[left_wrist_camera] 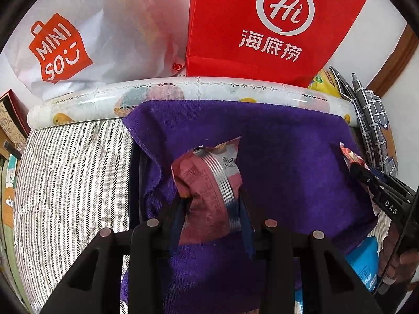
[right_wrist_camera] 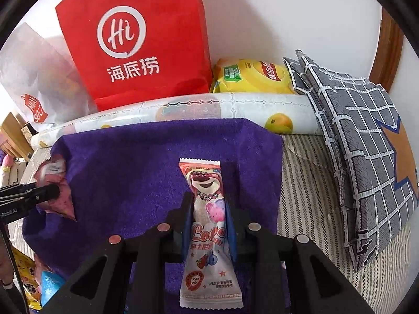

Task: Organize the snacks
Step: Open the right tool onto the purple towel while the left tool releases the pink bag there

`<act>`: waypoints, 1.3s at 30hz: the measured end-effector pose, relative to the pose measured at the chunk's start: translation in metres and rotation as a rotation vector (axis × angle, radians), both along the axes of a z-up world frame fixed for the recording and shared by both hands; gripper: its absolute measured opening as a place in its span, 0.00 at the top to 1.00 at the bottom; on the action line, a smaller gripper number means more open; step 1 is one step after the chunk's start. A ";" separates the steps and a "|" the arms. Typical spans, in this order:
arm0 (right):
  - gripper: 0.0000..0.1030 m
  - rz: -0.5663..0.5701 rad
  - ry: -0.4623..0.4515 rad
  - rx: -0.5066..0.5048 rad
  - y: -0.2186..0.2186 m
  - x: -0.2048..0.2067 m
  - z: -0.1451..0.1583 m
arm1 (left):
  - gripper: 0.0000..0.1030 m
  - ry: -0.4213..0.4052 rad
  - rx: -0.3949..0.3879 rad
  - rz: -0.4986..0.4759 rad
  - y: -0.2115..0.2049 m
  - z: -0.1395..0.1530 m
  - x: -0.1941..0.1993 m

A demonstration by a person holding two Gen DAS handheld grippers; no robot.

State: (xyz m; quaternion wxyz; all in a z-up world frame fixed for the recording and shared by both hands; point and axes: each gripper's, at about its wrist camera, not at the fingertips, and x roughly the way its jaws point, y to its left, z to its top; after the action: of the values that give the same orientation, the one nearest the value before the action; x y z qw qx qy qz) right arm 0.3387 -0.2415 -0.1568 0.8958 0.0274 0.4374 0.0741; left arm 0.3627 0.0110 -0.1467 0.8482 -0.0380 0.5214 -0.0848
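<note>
A dark pink snack packet (left_wrist_camera: 207, 172) with a silver back seam sticks up between the fingers of my left gripper (left_wrist_camera: 212, 196), which is shut on its lower half. It hangs over a purple towel (left_wrist_camera: 288, 151). In the right wrist view a pink and white bear-print snack packet (right_wrist_camera: 209, 261) lies lengthwise between the fingers of my right gripper (right_wrist_camera: 208, 198), which is shut on its middle. Each view shows the other gripper at its edge: the right gripper (left_wrist_camera: 366, 178) with its packet (left_wrist_camera: 352, 157), and the left gripper (right_wrist_camera: 52, 191) with its packet (right_wrist_camera: 59, 201).
A red paper bag (left_wrist_camera: 275, 26) and a white shopping bag (left_wrist_camera: 78, 39) stand at the back behind a rolled fruit-print mat (left_wrist_camera: 199, 89). A yellow packet (right_wrist_camera: 251, 76) and grey checked cushions (right_wrist_camera: 366, 144) lie at the right. More snack packets (right_wrist_camera: 28, 282) lie near the front on the striped bedding (left_wrist_camera: 73, 172).
</note>
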 end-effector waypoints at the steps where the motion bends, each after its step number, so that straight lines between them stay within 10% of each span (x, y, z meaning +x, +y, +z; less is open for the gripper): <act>1: 0.76 0.000 -0.008 -0.003 0.000 -0.001 0.001 | 0.59 0.001 0.000 -0.002 0.000 0.000 0.000; 7: 0.42 -0.006 -0.057 -0.002 -0.003 -0.011 0.017 | 0.36 -0.024 -0.007 0.003 0.003 0.010 -0.003; 16: 0.16 -0.101 -0.131 -0.042 -0.006 -0.050 0.050 | 0.35 -0.102 0.030 0.010 0.004 0.042 -0.035; 39: 0.15 -0.121 -0.158 -0.064 0.011 -0.182 0.088 | 0.34 -0.280 0.070 0.075 0.027 0.109 -0.191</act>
State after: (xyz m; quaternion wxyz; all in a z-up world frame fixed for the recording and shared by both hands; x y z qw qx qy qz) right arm 0.1570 -0.2301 -0.0687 0.9308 0.0193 0.3649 0.0080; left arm 0.1718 0.0381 -0.0372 0.9160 -0.0156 0.3989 -0.0394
